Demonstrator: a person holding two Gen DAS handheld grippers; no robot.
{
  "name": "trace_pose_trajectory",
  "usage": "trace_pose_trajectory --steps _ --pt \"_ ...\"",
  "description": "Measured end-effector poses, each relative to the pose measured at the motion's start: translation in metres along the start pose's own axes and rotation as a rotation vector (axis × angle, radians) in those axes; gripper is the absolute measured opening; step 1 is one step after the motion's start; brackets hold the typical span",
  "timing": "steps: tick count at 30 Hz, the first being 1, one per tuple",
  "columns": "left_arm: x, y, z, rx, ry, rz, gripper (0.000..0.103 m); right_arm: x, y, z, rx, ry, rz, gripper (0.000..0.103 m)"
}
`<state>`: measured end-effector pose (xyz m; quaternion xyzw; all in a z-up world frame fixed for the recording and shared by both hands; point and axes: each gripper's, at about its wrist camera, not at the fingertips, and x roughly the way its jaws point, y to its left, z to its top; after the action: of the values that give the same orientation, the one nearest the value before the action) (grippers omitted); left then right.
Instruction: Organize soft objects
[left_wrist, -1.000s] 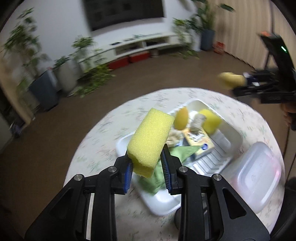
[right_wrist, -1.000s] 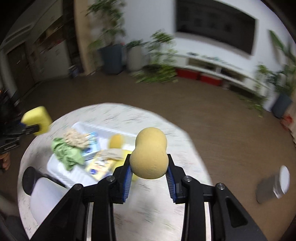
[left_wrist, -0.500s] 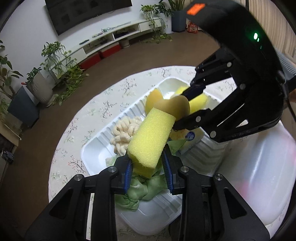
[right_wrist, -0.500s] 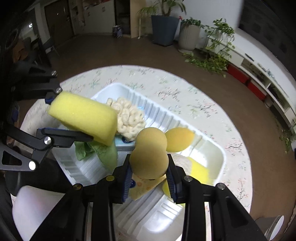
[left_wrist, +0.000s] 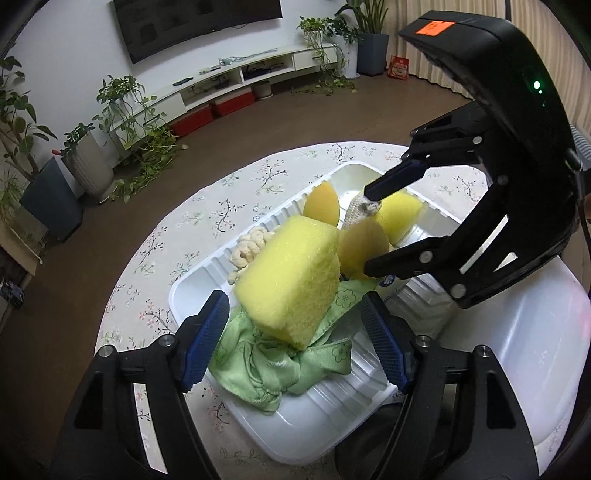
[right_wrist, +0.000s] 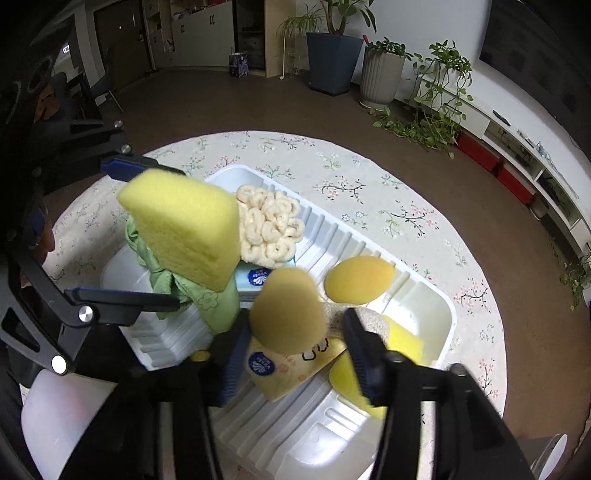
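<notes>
A white ribbed tray (left_wrist: 325, 402) (right_wrist: 439, 295) on the round flowered table holds soft things. My left gripper (left_wrist: 295, 339) is open; the yellow block sponge (left_wrist: 291, 284) (right_wrist: 188, 225) is free of its pads and sits tilted on the green cloth (left_wrist: 280, 365) (right_wrist: 210, 299). My right gripper (right_wrist: 295, 339) is open; the tan peanut-shaped sponge (right_wrist: 288, 310) (left_wrist: 364, 245) is loose between its pads, over the yellow tissue pack (right_wrist: 291, 369). The tray also holds a cream knotted scrubber (right_wrist: 267, 225), an orange egg sponge (right_wrist: 358, 275) and a yellow round sponge (left_wrist: 400, 214).
A translucent plastic lid (left_wrist: 517, 350) (right_wrist: 62, 413) lies beside the tray at its near end. A blue tissue pack (right_wrist: 255, 277) lies under the scrubber. The right gripper's body (left_wrist: 498, 166) hangs over the tray's right side. Floor, plants and a TV shelf surround the table.
Both grippers have opened over the tray. The yellow block sponge left the left pads and dropped onto the green cloth; the tan sponge came loose from the right pads.
</notes>
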<state>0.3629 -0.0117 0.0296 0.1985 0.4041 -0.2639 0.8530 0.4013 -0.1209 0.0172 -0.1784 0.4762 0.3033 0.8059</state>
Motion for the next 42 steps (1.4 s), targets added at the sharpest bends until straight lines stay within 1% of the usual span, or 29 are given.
trace_pose_trajectory --steps 1,8,10,11,12,14,16,17,19,20,22,23,25,26,28,29,31,33,36,38,41,42 --pt "-0.001 0.0 -0.001 -0.002 -0.006 -0.001 0.073 -0.003 0.0 0.0 0.001 -0.009 -0.003 0.068" --pt "-0.024 0.008 -0.003 -0.033 -0.064 0.018 0.076 -0.032 -0.014 -0.005 0.059 -0.079 -0.018 0.07" --pt "-0.035 0.011 -0.004 -0.055 -0.092 0.029 0.079 -0.044 -0.021 -0.009 0.094 -0.108 -0.023 0.07" --pt "-0.043 0.014 -0.005 -0.072 -0.112 0.038 0.083 -0.051 -0.025 -0.013 0.113 -0.123 -0.027 0.07" --pt "-0.049 0.017 -0.006 -0.089 -0.126 0.041 0.084 -0.057 -0.028 -0.016 0.131 -0.137 -0.028 0.071" --pt "-0.065 0.023 -0.011 -0.139 -0.159 0.063 0.085 -0.072 -0.034 -0.027 0.181 -0.17 -0.036 0.073" --pt "-0.085 0.03 -0.023 -0.205 -0.195 0.103 0.093 -0.087 -0.038 -0.042 0.233 -0.205 -0.043 0.074" --pt "-0.094 0.032 -0.03 -0.242 -0.213 0.118 0.099 -0.097 -0.039 -0.053 0.262 -0.23 -0.052 0.075" --pt "-0.112 0.033 -0.048 -0.314 -0.249 0.138 0.101 -0.111 -0.039 -0.073 0.313 -0.267 -0.066 0.08" --pt "-0.122 0.031 -0.06 -0.352 -0.263 0.153 0.102 -0.118 -0.037 -0.085 0.345 -0.285 -0.077 0.081" --pt "-0.137 0.023 -0.085 -0.414 -0.273 0.214 0.103 -0.13 -0.032 -0.109 0.403 -0.311 -0.092 0.084" --pt "-0.145 0.015 -0.101 -0.446 -0.281 0.236 0.103 -0.136 -0.027 -0.123 0.437 -0.326 -0.106 0.085" --pt "-0.151 0.001 -0.123 -0.482 -0.289 0.259 0.103 -0.144 -0.014 -0.148 0.485 -0.359 -0.102 0.09" --pt "-0.155 -0.01 -0.137 -0.501 -0.293 0.285 0.103 -0.148 -0.004 -0.162 0.512 -0.375 -0.1 0.092" --pt "-0.157 -0.032 -0.158 -0.529 -0.296 0.323 0.103 -0.154 0.016 -0.187 0.554 -0.416 -0.102 0.102" --pt "-0.158 -0.041 -0.165 -0.539 -0.295 0.33 0.103 -0.155 0.026 -0.195 0.571 -0.432 -0.099 0.103" --pt "-0.155 -0.058 -0.177 -0.555 -0.282 0.321 0.103 -0.154 0.046 -0.212 0.596 -0.451 -0.098 0.103" --pt "-0.151 -0.076 -0.186 -0.553 -0.278 0.307 0.103 -0.151 0.069 -0.229 0.602 -0.469 -0.136 0.103" --pt "-0.144 -0.1 -0.197 -0.549 -0.256 0.317 0.103 -0.142 0.094 -0.243 0.586 -0.472 -0.195 0.103" --pt "-0.139 -0.108 -0.202 -0.547 -0.257 0.321 0.103 -0.142 0.103 -0.248 0.57 -0.478 -0.213 0.103" --pt "-0.133 -0.114 -0.212 -0.561 -0.276 0.33 0.103 -0.144 0.114 -0.248 0.526 -0.495 -0.276 0.103" --pt "-0.13 -0.113 -0.214 -0.573 -0.272 0.335 0.103 -0.144 0.115 -0.249 0.521 -0.495 -0.282 0.103"
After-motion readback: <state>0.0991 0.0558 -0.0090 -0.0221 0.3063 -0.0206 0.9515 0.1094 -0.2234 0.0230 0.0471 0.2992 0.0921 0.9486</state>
